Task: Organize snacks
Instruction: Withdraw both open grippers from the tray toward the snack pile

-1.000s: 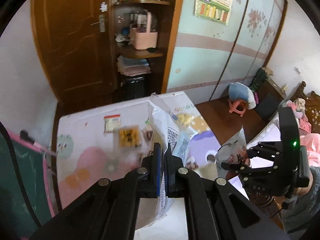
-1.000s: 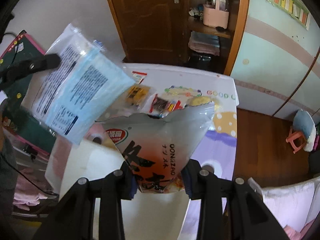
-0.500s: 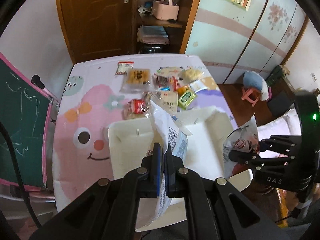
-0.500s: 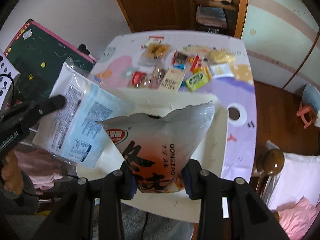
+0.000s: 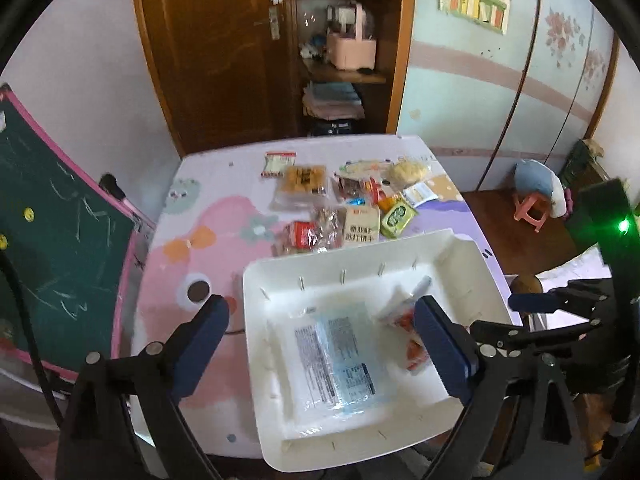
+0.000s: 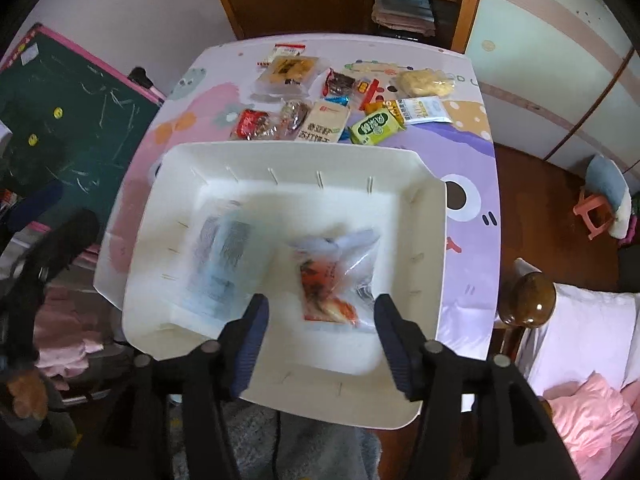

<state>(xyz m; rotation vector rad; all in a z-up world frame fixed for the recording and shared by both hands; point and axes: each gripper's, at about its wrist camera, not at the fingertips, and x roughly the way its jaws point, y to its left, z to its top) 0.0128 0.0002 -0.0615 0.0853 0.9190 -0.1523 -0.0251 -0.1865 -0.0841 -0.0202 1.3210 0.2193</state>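
Two snack bags lay in the white bin (image 6: 424,216) at the table's (image 5: 172,280) near edge: a blue bag (image 5: 340,364) flat on the left of its floor, an orange bag (image 6: 332,280) to the right. The left gripper (image 5: 324,344) hung above the blue bag, its jaws opening wide, nothing pinched between them. The right gripper (image 6: 320,332) hovered over the orange bag, its jaws also opening, the pads clear of the plastic. Beyond the bin's far rim, the other snacks sat in a loose cluster, among them a green packet (image 6: 374,126), a beige packet (image 6: 326,122) and a red packet (image 6: 252,124).
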